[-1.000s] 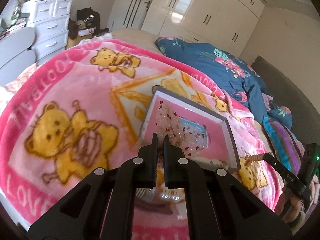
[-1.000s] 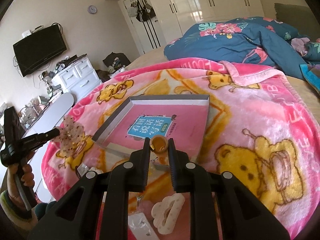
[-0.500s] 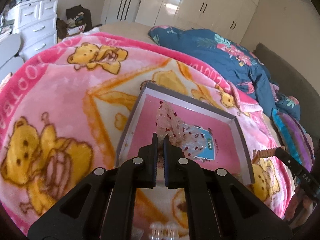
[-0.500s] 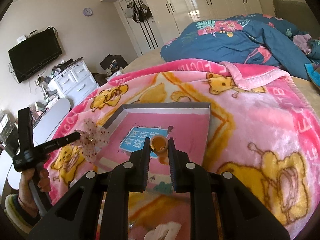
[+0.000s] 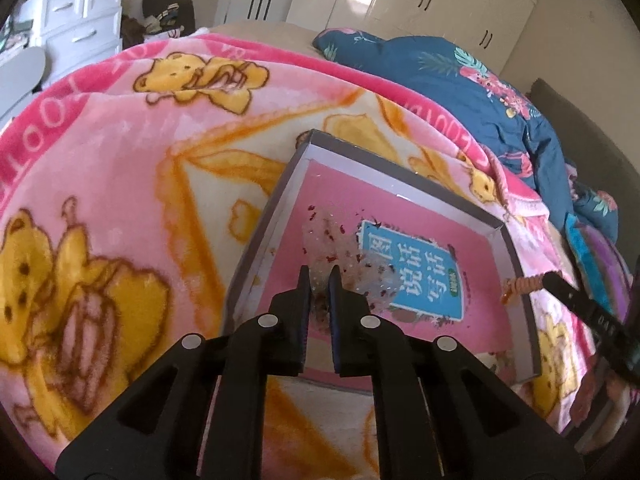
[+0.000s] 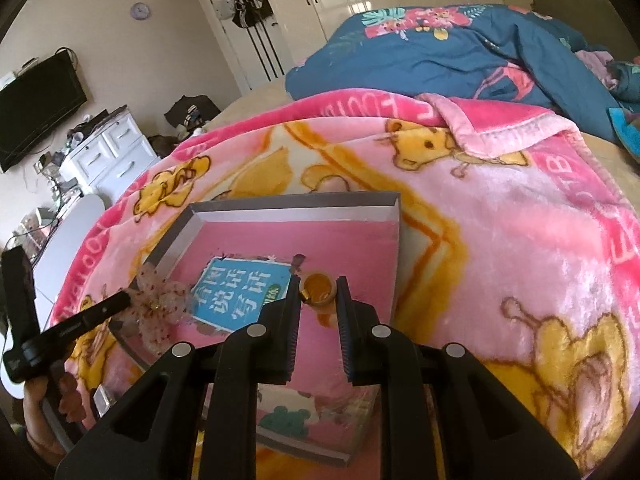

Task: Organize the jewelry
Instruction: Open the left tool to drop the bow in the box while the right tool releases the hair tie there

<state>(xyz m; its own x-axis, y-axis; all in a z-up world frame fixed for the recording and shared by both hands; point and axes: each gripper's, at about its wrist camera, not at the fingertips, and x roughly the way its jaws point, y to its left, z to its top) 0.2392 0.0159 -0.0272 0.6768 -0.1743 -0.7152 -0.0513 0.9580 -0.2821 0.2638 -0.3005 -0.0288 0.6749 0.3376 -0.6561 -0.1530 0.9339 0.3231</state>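
Sheer red-flecked hair bow (image 5: 340, 256) pinched in left gripper (image 5: 319, 280) fingers, orange coil tie (image 6: 318, 290) in right gripper (image 6: 319, 292): either may snag when released over shallow pink-lined box (image 6: 296, 208).

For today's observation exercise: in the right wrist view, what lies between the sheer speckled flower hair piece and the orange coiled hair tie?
The blue label with white characters on the pink floor of the grey-rimmed tray lies between the flower piece and the hair tie.
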